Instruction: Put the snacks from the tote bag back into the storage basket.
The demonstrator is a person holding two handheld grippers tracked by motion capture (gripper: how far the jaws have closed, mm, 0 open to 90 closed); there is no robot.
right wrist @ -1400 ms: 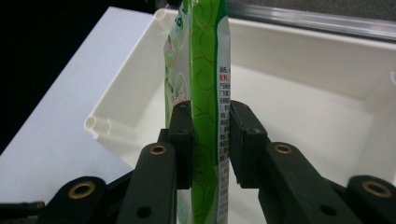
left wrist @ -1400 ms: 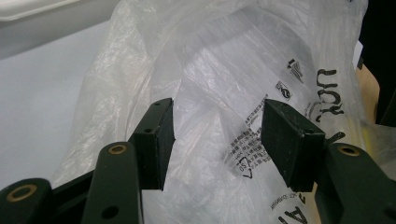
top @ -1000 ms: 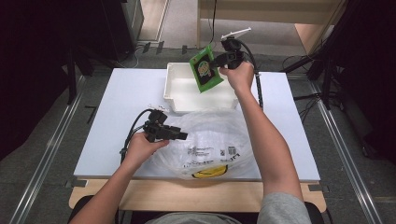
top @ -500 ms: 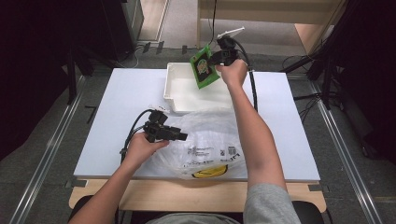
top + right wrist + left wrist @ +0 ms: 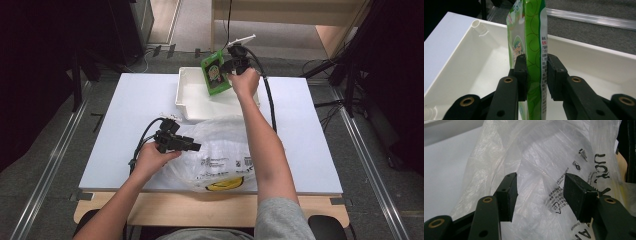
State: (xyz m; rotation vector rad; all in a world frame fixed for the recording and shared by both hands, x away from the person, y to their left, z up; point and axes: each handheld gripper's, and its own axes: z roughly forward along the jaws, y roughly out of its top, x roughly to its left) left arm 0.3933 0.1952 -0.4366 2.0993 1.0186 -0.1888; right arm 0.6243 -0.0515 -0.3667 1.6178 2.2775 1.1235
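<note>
A white table (image 5: 125,130) stands on a grey floor with dark surroundings. At its near edge lies a crumpled clear plastic bag (image 5: 220,150); the left gripper (image 5: 192,146) rests at the bag's left side, jaws wide apart with film between them, gripping nothing. Farther off, the right gripper (image 5: 227,67) has its jaws clamped on a green pouch (image 5: 215,74), held above the white tray (image 5: 187,102).
</note>
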